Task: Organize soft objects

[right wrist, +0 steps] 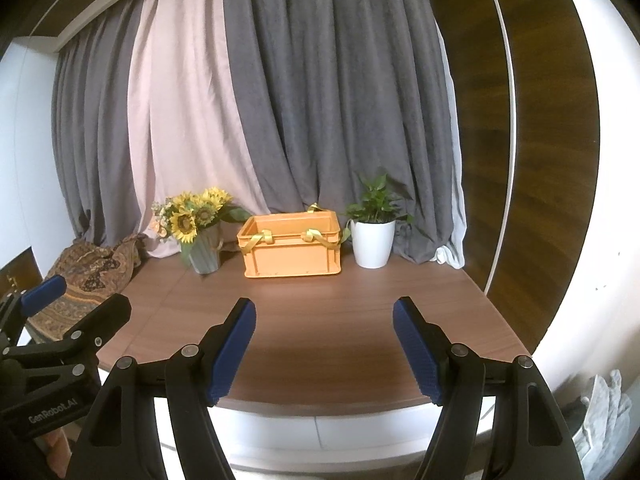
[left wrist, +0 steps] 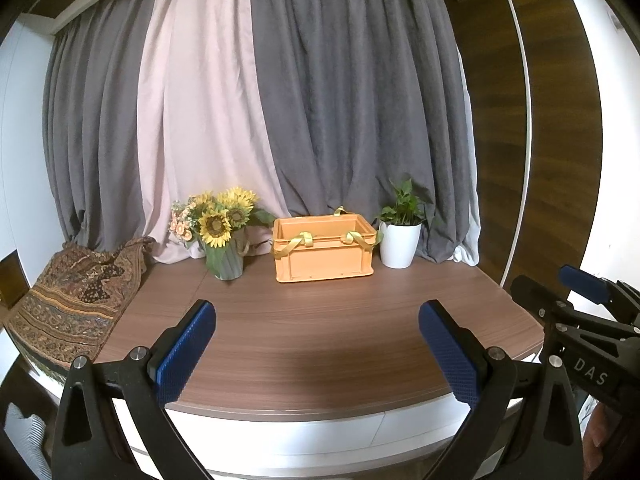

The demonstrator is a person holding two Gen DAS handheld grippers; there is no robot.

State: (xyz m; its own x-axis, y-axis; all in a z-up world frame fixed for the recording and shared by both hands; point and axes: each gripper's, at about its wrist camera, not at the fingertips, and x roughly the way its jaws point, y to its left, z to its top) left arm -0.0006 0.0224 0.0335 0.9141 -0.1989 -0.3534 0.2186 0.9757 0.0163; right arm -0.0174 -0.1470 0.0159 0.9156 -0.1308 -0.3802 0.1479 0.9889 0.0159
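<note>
Left wrist view is showing the orange crate sitting toward the back of the wooden tabletop, with yellow ribbon handles draping over its near rim; what is lying inside it cannot be told. Just left of the crate, a vase of sunflowers is standing, and just right of the crate a white pot with a green plant is standing, its leaves reaching toward the crate's corner. Well to the left of the crate, past the vase, a patterned brown cloth is lying bunched over the tabletop's edge. Behind the crate, grey and pale pink curtains are hanging down to the tabletop. Nearer the camera than the crate, the left hand-held gripper is hovering above the tabletop's front edge with its blue pads spread wide and nothing between them. Right of it, the right hand-held gripper is doing the same, its jaws standing apart and pinching nothing, well short of the crate.
</note>
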